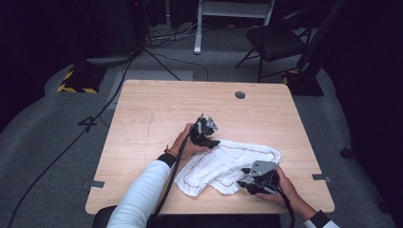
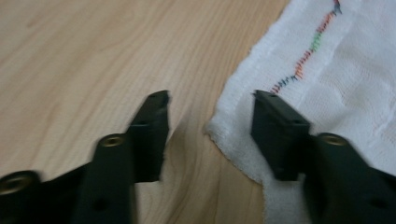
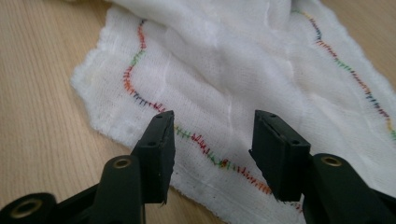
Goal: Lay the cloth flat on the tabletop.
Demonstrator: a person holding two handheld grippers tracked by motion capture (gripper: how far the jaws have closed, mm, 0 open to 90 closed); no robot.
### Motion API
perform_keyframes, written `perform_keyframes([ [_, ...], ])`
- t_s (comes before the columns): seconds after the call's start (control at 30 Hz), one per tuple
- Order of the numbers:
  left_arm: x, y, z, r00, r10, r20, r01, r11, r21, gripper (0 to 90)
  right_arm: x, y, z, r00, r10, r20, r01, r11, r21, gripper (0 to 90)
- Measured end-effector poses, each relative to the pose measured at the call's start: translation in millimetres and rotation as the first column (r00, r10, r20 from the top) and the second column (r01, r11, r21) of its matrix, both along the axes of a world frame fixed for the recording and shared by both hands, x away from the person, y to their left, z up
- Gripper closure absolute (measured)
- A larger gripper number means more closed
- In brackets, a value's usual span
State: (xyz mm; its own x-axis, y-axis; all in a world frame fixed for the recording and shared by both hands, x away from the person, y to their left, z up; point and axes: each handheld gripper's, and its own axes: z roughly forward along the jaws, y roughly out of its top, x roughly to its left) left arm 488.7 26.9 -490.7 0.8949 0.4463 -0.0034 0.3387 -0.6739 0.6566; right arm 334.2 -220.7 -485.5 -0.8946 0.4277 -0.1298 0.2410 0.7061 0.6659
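Your L gripper [image 2: 210, 119] wide open, empty, at cloth [image 1: 228, 164] corner; R gripper [image 3: 212, 135] open, empty, over cloth edge on table [image 1: 142, 118].

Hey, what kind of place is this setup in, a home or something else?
Probably a lab or recording studio, not a home: dark curtained surroundings, cables trailing over grey carpet, a folding chair, and a plain wooden table holding one white cloth.
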Motion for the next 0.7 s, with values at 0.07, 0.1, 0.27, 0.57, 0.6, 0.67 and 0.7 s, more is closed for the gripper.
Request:
perform_keyframes([
  [0.07, 1.9, 2.5, -0.7, 0.9997, -0.016, -0.019, 0.016, 0.9996, -0.022, 59.4, 2.6, -2.6, -2.7, 0.9998, -0.001, -0.019, 0.001, 1.0, 0.01, 47.6],
  [0.1, 2.1, 3.3, 0.1, 0.9993, -0.035, -0.013, 0.035, 0.9993, -0.012, 66.3, 4.1, -4.1, -2.9, 0.9996, -0.008, -0.026, 0.009, 0.9999, 0.013, 47.0],
  [0.27, 2.4, 6.1, 0.5, 0.9985, -0.05, 0.021, 0.05, 0.9987, 0.009, 85.4, 8.9, -12.7, -2.3, 0.9996, -0.003, -0.028, 0.003, 1.0, 0.001, 41.3],
  [0.57, 23.2, 57.5, 2.4, 0.9874, 0.145, 0.064, -0.148, 0.9882, 0.041, 86.1, 23.7, -43.0, 0.6, 0.9931, -0.116, 0.02, 0.117, 0.9914, -0.059, 33.5],
  [0.6, 25.5, 63.4, 2.3, 0.9847, 0.162, 0.064, -0.165, 0.9856, 0.039, 86.0, 26.4, -46.6, 0.7, 0.9913, -0.13, 0.02, 0.131, 0.9895, -0.061, 32.9],
  [0.67, 30.4, 75.1, 2.3, 0.9787, 0.198, 0.056, -0.199, 0.9795, 0.03, 86.0, 30.7, -52.8, 1.7, 0.9861, -0.164, 0.03, 0.166, 0.9833, -0.075, 31.9],
  [0.7, 31.7, 78.5, 2.6, 0.9767, 0.206, 0.06, -0.208, 0.9777, 0.028, 85.8, 33.9, -58.5, 1.5, 0.98, -0.197, 0.028, 0.198, 0.9773, -0.074, 30.9],
])
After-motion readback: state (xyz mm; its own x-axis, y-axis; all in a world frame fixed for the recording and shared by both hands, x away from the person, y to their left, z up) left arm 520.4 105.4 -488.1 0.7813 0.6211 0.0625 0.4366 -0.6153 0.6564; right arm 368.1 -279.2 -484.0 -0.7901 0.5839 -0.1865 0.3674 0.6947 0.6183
